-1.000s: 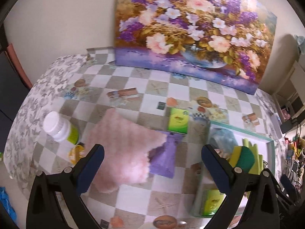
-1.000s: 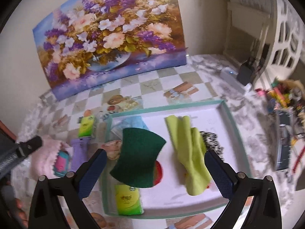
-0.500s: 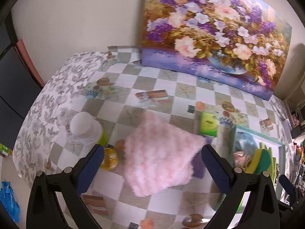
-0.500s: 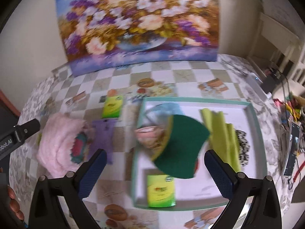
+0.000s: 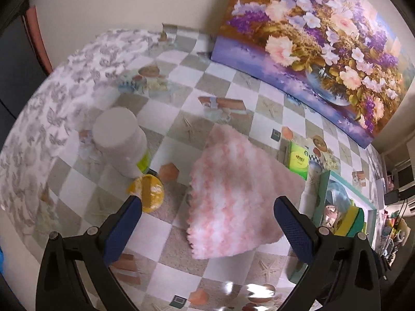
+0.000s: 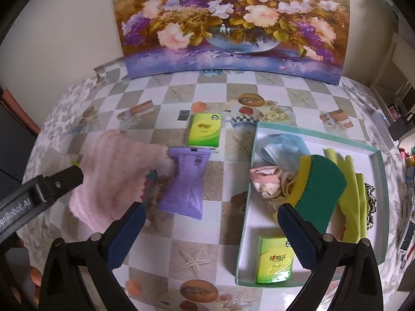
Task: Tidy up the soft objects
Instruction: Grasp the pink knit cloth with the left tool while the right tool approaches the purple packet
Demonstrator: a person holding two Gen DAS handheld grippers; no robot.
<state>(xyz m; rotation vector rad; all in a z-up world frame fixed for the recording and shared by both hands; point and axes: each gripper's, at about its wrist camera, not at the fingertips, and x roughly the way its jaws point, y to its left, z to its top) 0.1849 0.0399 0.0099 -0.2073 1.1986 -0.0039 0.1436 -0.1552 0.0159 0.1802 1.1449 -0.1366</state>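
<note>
A fluffy pink cloth [image 5: 241, 194] lies on the checkered table, also in the right wrist view [image 6: 114, 173]. My left gripper [image 5: 207, 225] is open and empty, just above its near edge. Beside the cloth lie a purple soft pack [image 6: 186, 181] and a green tissue pack [image 6: 205, 129]. A teal-rimmed white tray [image 6: 249, 181] holds a green and yellow sponge [image 6: 321, 186], yellow-green gloves [image 6: 355, 197], a blue mask [image 6: 282, 147], a pinkish cloth [image 6: 267, 181] and another green tissue pack [image 6: 275, 261]. My right gripper [image 6: 210, 235] is open and empty over the table, left of the tray.
A white-capped bottle [image 5: 122, 140] and a yellow round object [image 5: 147, 191] stand left of the pink cloth. A flower painting [image 6: 233, 20] leans on the wall at the back. The table edge falls away at left. Clutter sits beyond the tray at right.
Both grippers have swung left. The pink cloth now sits between the left fingers. The right view has shifted from over the tray to the table beside it.
</note>
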